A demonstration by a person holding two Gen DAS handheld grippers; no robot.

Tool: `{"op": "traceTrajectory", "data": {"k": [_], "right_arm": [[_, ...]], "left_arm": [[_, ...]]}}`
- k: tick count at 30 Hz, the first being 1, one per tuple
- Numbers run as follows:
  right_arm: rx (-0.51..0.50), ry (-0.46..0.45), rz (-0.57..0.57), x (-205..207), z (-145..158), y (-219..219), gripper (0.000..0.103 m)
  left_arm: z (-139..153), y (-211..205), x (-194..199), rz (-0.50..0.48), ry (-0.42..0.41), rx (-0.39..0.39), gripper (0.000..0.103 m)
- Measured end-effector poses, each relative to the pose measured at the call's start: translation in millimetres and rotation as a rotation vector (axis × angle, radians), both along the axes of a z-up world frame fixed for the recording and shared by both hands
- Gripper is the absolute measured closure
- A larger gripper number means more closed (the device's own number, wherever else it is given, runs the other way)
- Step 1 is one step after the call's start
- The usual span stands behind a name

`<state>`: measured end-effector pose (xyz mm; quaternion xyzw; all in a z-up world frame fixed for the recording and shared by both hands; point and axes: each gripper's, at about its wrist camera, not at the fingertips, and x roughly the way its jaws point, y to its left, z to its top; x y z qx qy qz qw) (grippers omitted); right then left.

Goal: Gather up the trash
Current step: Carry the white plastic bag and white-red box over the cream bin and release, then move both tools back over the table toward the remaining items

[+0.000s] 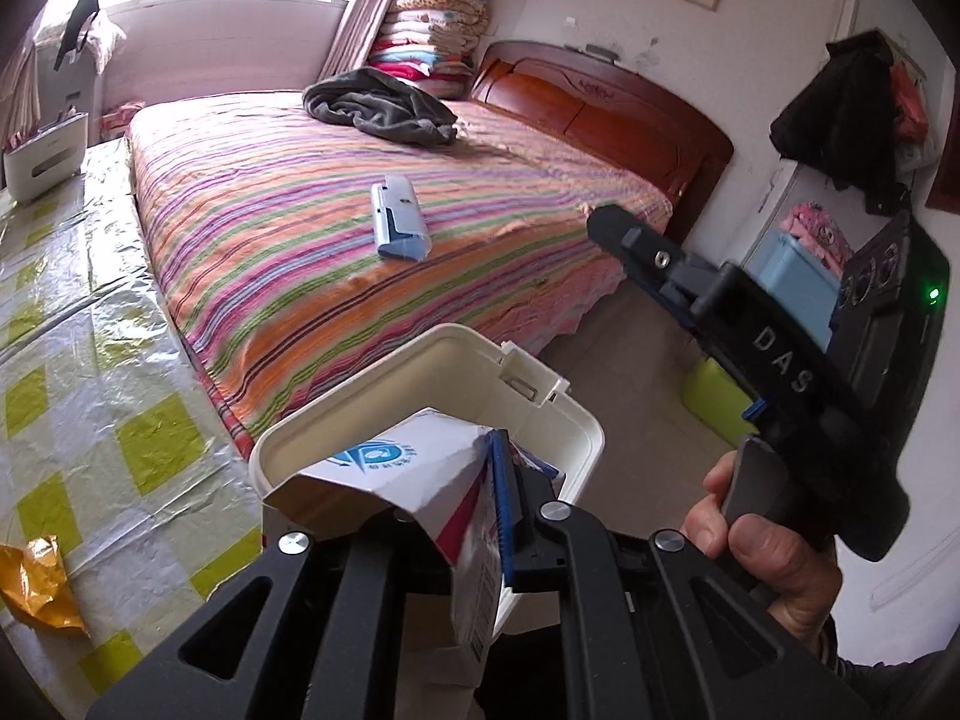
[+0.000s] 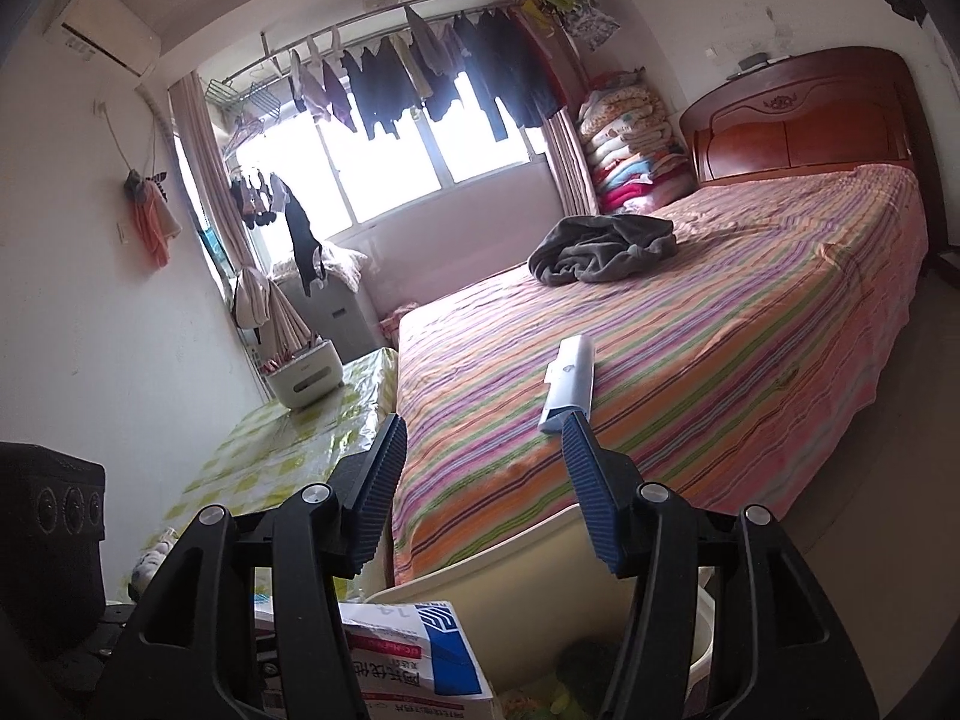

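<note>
at the far left of the left wrist view we see a crumpled orange wrapper (image 1: pixel 37 585) lying on the shiny green-and-white checked cover (image 1: pixel 78 324) beside the bed. further right, on the striped bedspread (image 1: pixel 288 228), a white and blue box (image 1: pixel 399 219) lies flat, well apart from a dark grey garment (image 1: pixel 378 105) bunched near the wooden headboard (image 1: pixel 606 114).

low in the middle, our left gripper (image 1: pixel 480 516) has its jaws nearly together on a torn white, red and blue carton (image 1: pixel 420 480), which we hold right over the open mouth of a white bin (image 1: pixel 540 414); whether the pads press on the card firmly we cannot tell for sure, though the blue pad lies against it.

to the right, our right gripper (image 1: pixel 606 228) points toward the bed, with the hand (image 1: pixel 756 534) wrapped round its handle.

in the right wrist view, that gripper's (image 2: pixel 480 462) jaws stand apart with nothing between the blue pads (image 2: pixel 381 480). the white and blue box (image 2: pixel 567 384) lies on the bed just past the right fingertip. below, the carton (image 2: pixel 414 654) and the bin's rim (image 2: pixel 528 546) show.
</note>
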<state>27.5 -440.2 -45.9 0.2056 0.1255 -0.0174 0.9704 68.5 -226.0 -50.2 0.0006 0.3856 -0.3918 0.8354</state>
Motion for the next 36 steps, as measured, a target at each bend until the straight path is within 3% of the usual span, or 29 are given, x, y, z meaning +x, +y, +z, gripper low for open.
{"op": "traceTrajectory", "data": {"k": [1,2,3,4,8,14,24,31,36], "right_arm": [[0.0,0.002,-0.002,1,0,-1,0.048],[0.002,0.001,0.0,1,-1,-1,0.048],[0.002,0.001,0.003,2,-1,-1,0.048],[-0.001,0.002,0.003,2,-1,0,0.048],[-0.007,-0.003,0.006,3,0,3,0.047],[-0.009,-0.02,0.011,3,2,7,0.047],[-0.008,-0.032,0.005,0,2,6,0.047],[-0.009,-0.033,0.044,6,4,19,0.045],[-0.042,-0.023,0.139,17,7,53,0.039]], "left_arm": [[0,-2,1,0.01,0.0,0.008,0.071],[-1,-1,1,0.026,0.0,0.008,0.038],[0,0,2,0.039,-0.003,0.002,0.027],[1,4,1,0.063,-0.018,-0.019,0.022],[5,10,0,0.097,-0.053,-0.021,0.022],[6,8,4,0.038,-0.011,-0.02,0.022],[13,4,-7,0.005,-0.062,-0.015,0.022],[16,39,-15,0.091,-0.096,-0.008,0.022],[19,80,-23,0.164,-0.12,0.024,0.022]]}}
